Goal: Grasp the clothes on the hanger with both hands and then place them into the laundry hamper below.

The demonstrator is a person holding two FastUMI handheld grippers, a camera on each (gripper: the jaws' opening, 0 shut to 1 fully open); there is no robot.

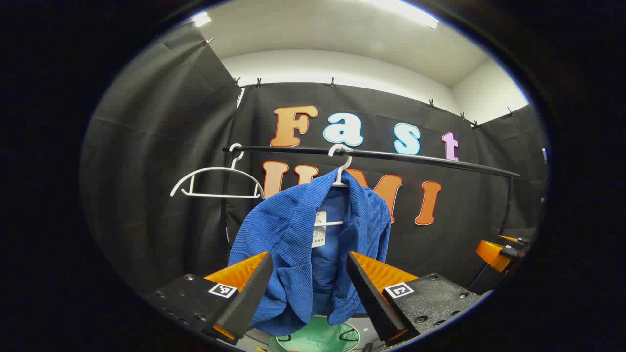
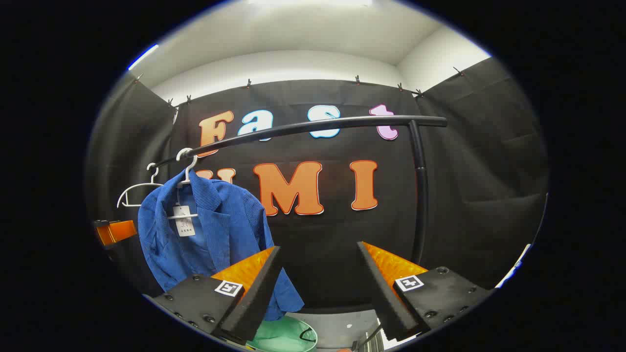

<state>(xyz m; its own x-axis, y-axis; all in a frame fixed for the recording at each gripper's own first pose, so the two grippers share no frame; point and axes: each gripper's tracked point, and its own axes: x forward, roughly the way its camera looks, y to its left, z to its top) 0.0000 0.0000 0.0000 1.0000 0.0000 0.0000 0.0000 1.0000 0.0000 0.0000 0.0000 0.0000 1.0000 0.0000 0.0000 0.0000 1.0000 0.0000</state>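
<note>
Left gripper view: a blue corduroy jacket [image 1: 303,244] is seen hung on a white plastic hanger [image 1: 339,171] from a black metal rail [image 1: 415,159]. The left gripper [image 1: 308,293] is held with fingers spread, nothing pinched; the jacket is framed between them, contact cannot be told. A bare white hanger [image 1: 215,183] is hung further left on the rail. A green round hamper [image 1: 318,337] is seen below the jacket. The right gripper [image 1: 499,254] is glimpsed at the right edge.

Right gripper view: the right gripper [image 2: 318,288] is held with fingers spread, empty. The jacket [image 2: 205,234] is seen left of them, its hem behind the left finger. The hamper [image 2: 283,335] is placed below.
</note>
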